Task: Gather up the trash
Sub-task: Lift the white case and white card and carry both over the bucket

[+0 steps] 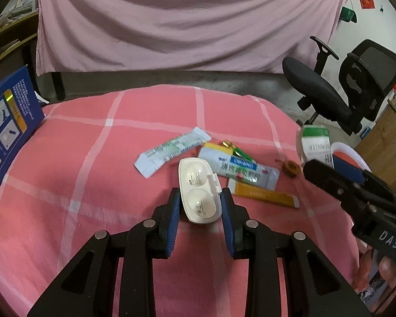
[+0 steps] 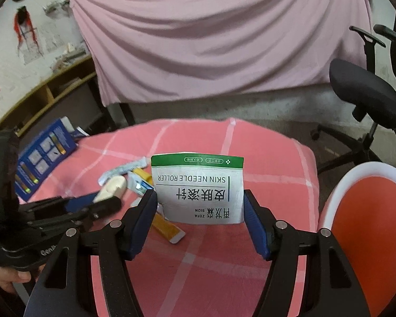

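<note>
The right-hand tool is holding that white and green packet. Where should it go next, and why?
Probably a short swing to its right, over the red bin, then open. The right gripper has its jaws shut on the skin needle roller packet, held above the pink cloth, and the bin stands just beside it.

Soft, even indoor light with faint shadows and no harsh glare. Both fisheye views bow strongly, with dark vignetted corners. The white pouch (image 1: 315,145) blurs in the left wrist view.

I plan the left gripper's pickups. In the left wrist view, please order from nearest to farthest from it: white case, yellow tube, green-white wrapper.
1. white case, between the left gripper fingers.
2. yellow tube, to the right.
3. green-white wrapper, beyond the case.
</note>
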Action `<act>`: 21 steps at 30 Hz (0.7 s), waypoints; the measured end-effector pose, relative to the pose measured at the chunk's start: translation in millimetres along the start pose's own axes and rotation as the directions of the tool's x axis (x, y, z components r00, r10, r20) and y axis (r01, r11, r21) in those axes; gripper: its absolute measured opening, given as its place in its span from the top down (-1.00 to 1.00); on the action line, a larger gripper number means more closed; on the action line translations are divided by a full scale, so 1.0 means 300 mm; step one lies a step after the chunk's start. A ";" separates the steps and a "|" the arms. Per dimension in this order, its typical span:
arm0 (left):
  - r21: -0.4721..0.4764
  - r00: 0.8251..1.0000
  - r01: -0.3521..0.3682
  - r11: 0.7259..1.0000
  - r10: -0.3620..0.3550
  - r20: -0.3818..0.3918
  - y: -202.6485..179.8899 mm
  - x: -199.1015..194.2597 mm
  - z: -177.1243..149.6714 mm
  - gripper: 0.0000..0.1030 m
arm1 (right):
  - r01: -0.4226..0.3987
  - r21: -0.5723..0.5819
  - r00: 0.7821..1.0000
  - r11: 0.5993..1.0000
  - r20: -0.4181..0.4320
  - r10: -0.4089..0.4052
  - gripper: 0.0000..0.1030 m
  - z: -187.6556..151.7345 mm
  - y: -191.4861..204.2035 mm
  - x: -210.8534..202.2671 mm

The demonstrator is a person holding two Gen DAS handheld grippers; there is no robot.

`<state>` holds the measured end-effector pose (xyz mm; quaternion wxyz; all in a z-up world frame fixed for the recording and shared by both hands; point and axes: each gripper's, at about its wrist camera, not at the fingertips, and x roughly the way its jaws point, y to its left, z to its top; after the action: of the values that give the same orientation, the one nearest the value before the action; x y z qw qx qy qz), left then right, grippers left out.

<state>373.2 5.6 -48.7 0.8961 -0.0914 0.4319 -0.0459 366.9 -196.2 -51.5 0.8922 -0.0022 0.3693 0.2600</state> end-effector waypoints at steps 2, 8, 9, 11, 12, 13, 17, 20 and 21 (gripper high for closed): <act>0.021 1.000 -0.001 1.000 0.001 0.000 -0.021 -0.021 -0.019 0.51 | -0.022 0.005 1.000 1.000 -0.010 0.022 -0.23 -0.006 -0.003 -0.007; 0.056 0.999 0.022 0.998 -0.024 0.034 -0.066 -0.064 -0.058 0.51 | -0.063 0.052 0.998 0.997 0.014 0.062 -0.23 -0.022 -0.037 -0.045; 0.058 0.999 0.027 0.998 -0.029 0.038 -0.068 -0.066 -0.061 0.51 | -0.067 0.055 0.998 0.996 0.019 0.066 -0.23 -0.025 -0.040 -0.051; 0.052 0.998 0.033 0.998 -0.036 0.045 -0.069 -0.072 -0.068 0.51 | -0.087 0.063 0.996 0.994 0.035 0.085 -0.23 -0.028 -0.048 -0.063; 0.043 0.998 0.036 0.998 -0.038 0.053 -0.067 -0.079 -0.071 0.51 | -0.102 0.067 0.994 0.993 0.045 0.099 -0.23 -0.029 -0.052 -0.071; 0.036 0.997 0.037 0.999 -0.040 0.062 -0.066 -0.086 -0.071 0.51 | -0.124 0.071 0.991 0.990 0.059 0.120 -0.23 -0.032 -0.058 -0.081; 0.023 0.990 0.057 0.998 -0.059 0.128 -0.065 -0.144 -0.074 0.51 | -0.149 0.066 0.984 0.987 0.103 0.142 -0.23 -0.045 -0.074 -0.123; 0.067 0.979 0.040 0.997 -0.052 0.198 -0.098 -0.192 -0.081 0.51 | -0.135 0.039 0.980 0.990 0.156 0.128 -0.23 -0.056 -0.072 -0.169; 0.071 0.974 0.041 0.997 -0.055 0.217 -0.109 -0.206 -0.084 0.51 | -0.128 0.030 0.977 0.991 0.175 0.121 -0.23 -0.058 -0.070 -0.184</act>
<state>314.9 -19.6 -10.0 0.9394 -0.0767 0.3264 -0.0715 332.6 -243.3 -31.6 0.9026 0.0619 0.2953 0.3070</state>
